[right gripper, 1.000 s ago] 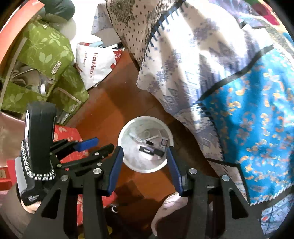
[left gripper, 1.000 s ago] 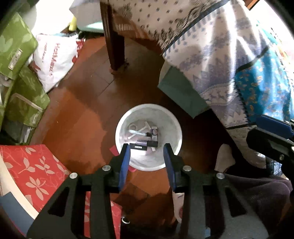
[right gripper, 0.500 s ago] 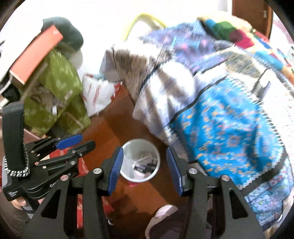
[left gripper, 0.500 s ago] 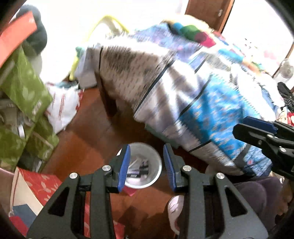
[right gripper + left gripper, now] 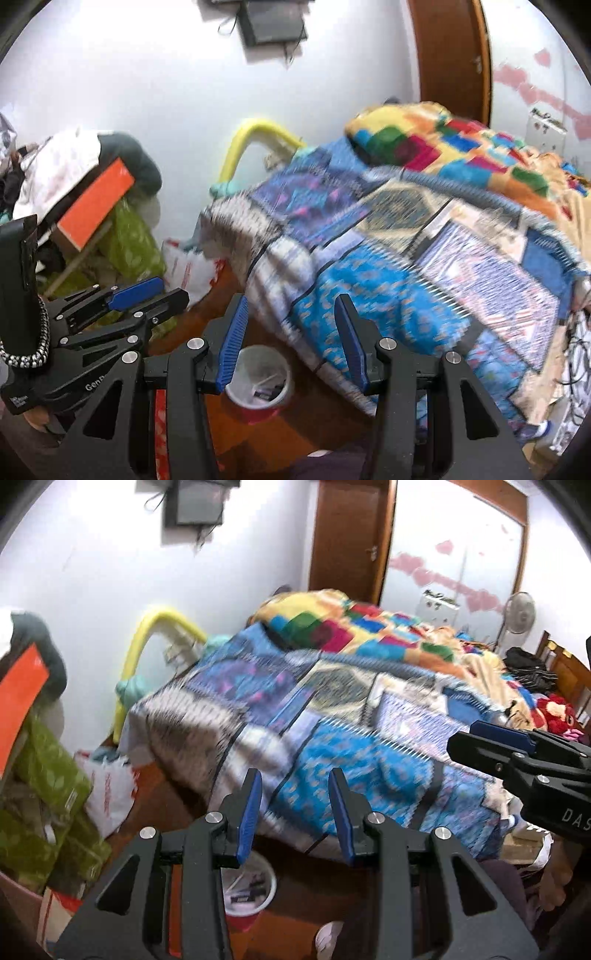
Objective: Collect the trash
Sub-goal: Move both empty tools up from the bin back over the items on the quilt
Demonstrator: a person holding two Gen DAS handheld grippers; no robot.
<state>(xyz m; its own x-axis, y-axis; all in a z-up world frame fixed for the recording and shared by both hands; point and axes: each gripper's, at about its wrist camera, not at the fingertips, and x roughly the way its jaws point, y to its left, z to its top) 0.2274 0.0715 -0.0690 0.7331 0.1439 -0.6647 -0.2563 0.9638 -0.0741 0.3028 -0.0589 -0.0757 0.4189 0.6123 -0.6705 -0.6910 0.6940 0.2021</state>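
Note:
A small round trash bin (image 5: 258, 884), red outside and white inside, stands on the wooden floor beside the bed with several bits of trash in it. It sits low in both views, partly behind the fingers; in the right wrist view the bin (image 5: 258, 380) shows between the jaws' bases. My left gripper (image 5: 295, 805) is open and empty, held high above the bin and pointing at the bed. My right gripper (image 5: 291, 332) is open and empty too. Each gripper shows in the other's view: the right gripper (image 5: 465, 736) at the right, the left gripper (image 5: 171, 290) at the left.
A bed with a patchwork blanket (image 5: 369, 720) fills the middle and right. Green patterned bags (image 5: 48, 786), a white plastic bag (image 5: 107, 794) and an orange box (image 5: 96, 203) are piled at the left. A yellow tube (image 5: 147, 638) arches by the wall. A door (image 5: 351, 535) stands behind.
Both grippers have risen and tipped up from looking down into the bin. The bin has slid to the bottom of both views, and the bed top, wall and door have come into sight.

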